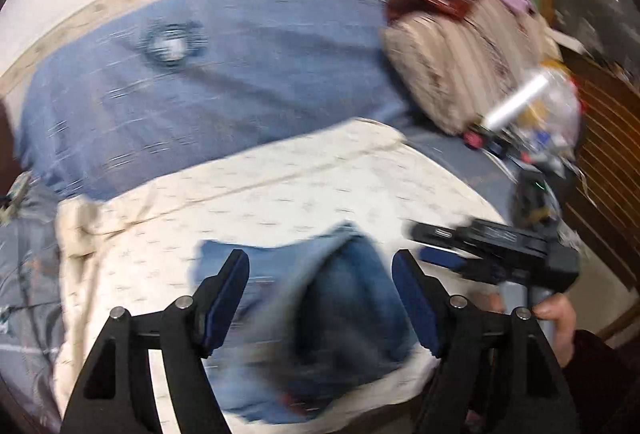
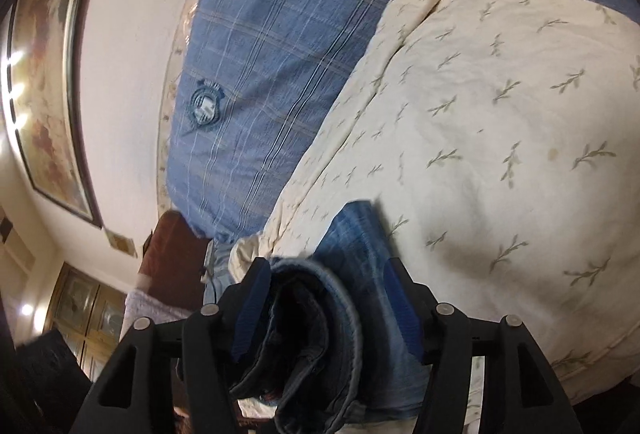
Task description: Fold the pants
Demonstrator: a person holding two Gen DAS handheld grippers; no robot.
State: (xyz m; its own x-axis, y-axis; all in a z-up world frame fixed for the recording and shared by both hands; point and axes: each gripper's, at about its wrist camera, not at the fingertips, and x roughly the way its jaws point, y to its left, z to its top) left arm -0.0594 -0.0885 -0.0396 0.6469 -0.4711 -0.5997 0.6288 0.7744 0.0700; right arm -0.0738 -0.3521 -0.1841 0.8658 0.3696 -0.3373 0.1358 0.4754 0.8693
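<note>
One pair of folded jeans (image 1: 340, 306) lies on the cream quilt (image 1: 280, 194) near its front edge. The blurred left view shows the left gripper (image 1: 320, 298) spread wide above them, empty – and the right gripper (image 1: 436, 254) beside. Only the right view shows the right gripper (image 2: 324, 310) straddling the denim, pads seemingly loose.

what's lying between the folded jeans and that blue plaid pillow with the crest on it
Only the cream leaf-print cover. In the right wrist view it runs bare from the folded jeans up to the blue plaid pillow.
</note>
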